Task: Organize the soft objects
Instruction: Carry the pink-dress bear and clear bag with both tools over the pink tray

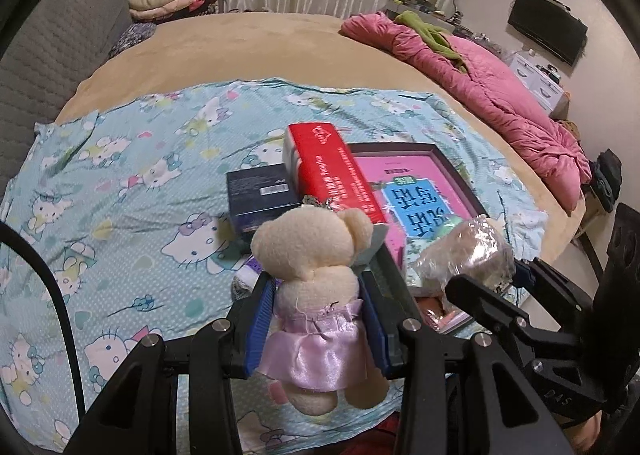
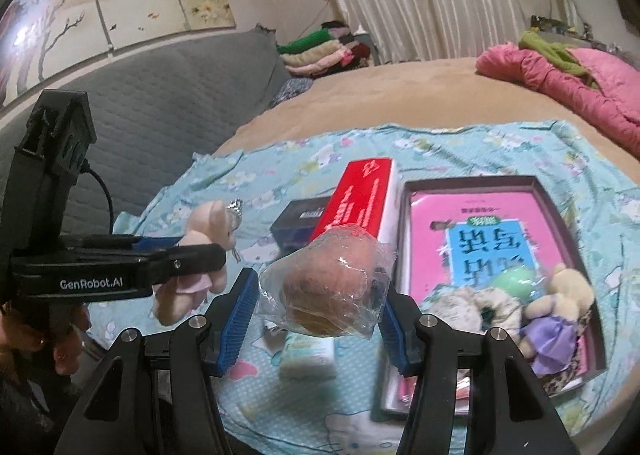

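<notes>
You are holding the left gripper (image 1: 316, 319) tilted downward over the bed (image 1: 256, 43), its blue fingers (image 1: 260, 319) partly closed and pinching a cream bear (image 1: 316, 283) in a pink dress by the waist; the bear is hanging clear of the sheet (image 1: 120, 183). Just to the right, you are angling the right gripper (image 2: 316, 307) down less steeply, its fingers (image 2: 240, 315) standing wider and clamping a plastic-wrapped toy (image 2: 328, 287) above the sheet. Beyond both lie a red box (image 2: 360, 195) and a tray (image 2: 468, 181), where a purple-dressed bear (image 2: 560, 307) is lying.
</notes>
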`<state>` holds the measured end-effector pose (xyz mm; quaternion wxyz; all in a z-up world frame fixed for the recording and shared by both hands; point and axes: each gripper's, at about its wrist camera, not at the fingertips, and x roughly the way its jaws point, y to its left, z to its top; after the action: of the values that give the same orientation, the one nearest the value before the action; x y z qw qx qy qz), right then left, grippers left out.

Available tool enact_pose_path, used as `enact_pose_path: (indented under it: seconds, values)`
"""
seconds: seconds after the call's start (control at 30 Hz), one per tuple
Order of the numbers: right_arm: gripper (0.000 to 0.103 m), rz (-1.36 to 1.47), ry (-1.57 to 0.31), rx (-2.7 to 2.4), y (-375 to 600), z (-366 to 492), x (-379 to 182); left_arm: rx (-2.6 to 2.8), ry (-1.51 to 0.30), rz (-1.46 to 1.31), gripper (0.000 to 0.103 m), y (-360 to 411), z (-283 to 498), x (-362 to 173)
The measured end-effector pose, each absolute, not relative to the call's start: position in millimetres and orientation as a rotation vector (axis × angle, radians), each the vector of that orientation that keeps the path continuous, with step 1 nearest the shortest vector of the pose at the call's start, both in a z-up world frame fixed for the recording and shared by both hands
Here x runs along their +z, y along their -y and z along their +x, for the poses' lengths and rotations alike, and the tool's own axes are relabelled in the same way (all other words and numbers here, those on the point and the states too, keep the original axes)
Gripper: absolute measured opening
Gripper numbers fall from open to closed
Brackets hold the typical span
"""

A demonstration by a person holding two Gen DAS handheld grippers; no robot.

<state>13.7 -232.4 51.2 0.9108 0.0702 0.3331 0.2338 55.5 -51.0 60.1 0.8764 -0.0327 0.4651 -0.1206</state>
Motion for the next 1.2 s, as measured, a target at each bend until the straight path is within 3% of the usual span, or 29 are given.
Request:
enact_pose_path:
  seconds: [0.7,1.2]
  values:
    - [0.059,0.252,-0.573,0.262,327,13,78,-0.389,-0.939,0.042,0.043,143,66,78]
    - [0.059,0.307,-0.604,0.081,400,8,63,-0.505,-1.037,0.104,0.043,204,62,36]
